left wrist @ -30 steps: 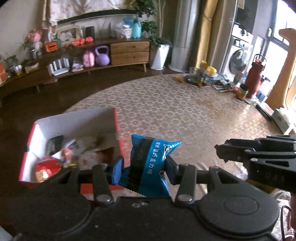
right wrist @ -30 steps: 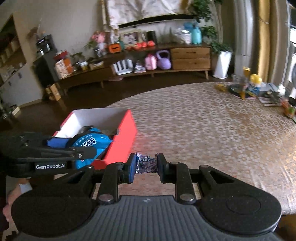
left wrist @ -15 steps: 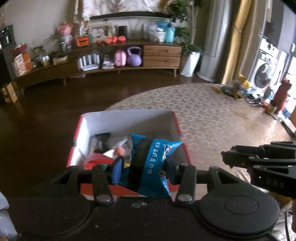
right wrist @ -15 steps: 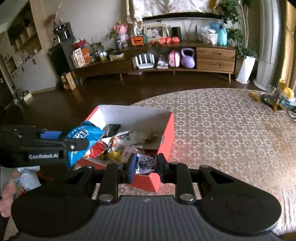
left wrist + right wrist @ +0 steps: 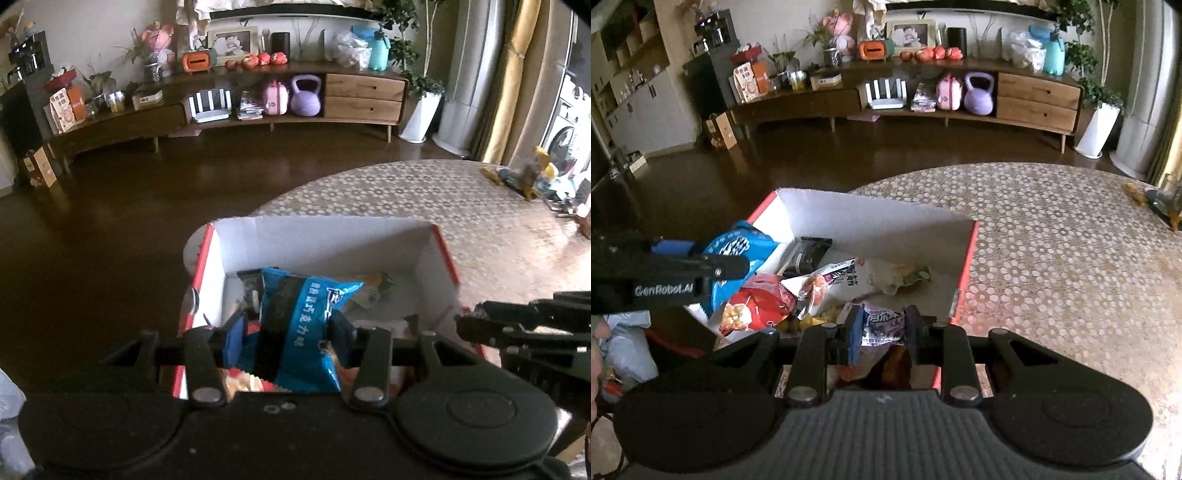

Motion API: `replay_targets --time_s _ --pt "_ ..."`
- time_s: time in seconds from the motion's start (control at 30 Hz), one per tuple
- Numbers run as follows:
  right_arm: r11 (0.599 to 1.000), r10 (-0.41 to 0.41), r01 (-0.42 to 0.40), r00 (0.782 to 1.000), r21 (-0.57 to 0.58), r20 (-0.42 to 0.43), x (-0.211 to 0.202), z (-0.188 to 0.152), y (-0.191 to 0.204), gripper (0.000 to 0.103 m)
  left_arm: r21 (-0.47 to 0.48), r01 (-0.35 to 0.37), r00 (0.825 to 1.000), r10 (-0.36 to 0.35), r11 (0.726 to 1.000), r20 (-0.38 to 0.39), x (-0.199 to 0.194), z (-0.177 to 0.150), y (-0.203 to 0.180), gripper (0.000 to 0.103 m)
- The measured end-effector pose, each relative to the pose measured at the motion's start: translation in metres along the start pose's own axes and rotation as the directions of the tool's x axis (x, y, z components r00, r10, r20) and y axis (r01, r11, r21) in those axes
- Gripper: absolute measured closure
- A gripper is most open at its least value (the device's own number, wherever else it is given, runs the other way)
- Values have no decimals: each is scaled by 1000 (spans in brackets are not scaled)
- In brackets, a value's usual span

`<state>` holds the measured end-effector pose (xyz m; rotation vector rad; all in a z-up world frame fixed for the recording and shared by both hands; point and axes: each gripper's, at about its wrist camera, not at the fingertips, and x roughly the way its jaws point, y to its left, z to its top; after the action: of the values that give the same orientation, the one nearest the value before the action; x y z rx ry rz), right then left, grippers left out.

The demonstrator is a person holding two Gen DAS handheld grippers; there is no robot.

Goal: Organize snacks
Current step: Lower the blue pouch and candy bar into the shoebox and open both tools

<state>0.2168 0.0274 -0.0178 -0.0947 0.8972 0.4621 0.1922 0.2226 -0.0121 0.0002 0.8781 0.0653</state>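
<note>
A red box with white inner walls [image 5: 325, 240] [image 5: 871, 218] stands at the table's near left edge and holds several snack packets. My left gripper [image 5: 286, 332] is shut on a blue snack bag [image 5: 299, 325] and holds it over the box's near left part; the bag also shows in the right wrist view [image 5: 738, 247]. My right gripper [image 5: 881, 330] is shut on a small purple packet [image 5: 882, 326] and holds it over the box's near edge. In the box lie a red packet [image 5: 757, 306], a white packet [image 5: 842, 280] and a black one [image 5: 809, 251].
The round table with a patterned cloth [image 5: 1052, 240] stretches right of the box, with bottles and clutter at its far right [image 5: 535, 181]. Dark floor [image 5: 820, 162] lies beyond the table's left edge. A low wooden sideboard [image 5: 905, 99] runs along the far wall.
Both grippers have moved left from over the table to over the box, each still holding its packet. The box now fills the middle of both views.
</note>
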Motion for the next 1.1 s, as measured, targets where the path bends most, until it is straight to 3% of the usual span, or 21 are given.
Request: replay_targets --time_s 0.57,0.93,1.03,1.1 --pt "998 1 -8 995 -65 -101 69 -8 17 79 -4 -29 997 28 1000 -68 81 13 7 58" --pt "999 3 -9 993 -51 -118 78 -13 12 78 7 -31 993 32 999 -117 97 3 4 56" --pt "999 8 -13 992 -42 -122 77 -15 10 78 8 -34 993 35 999 -112 95 1 3 51" --pt "999 10 -15 993 -38 -121 75 -17 10 77 5 -36 994 37 999 -104 93 0 2 40"
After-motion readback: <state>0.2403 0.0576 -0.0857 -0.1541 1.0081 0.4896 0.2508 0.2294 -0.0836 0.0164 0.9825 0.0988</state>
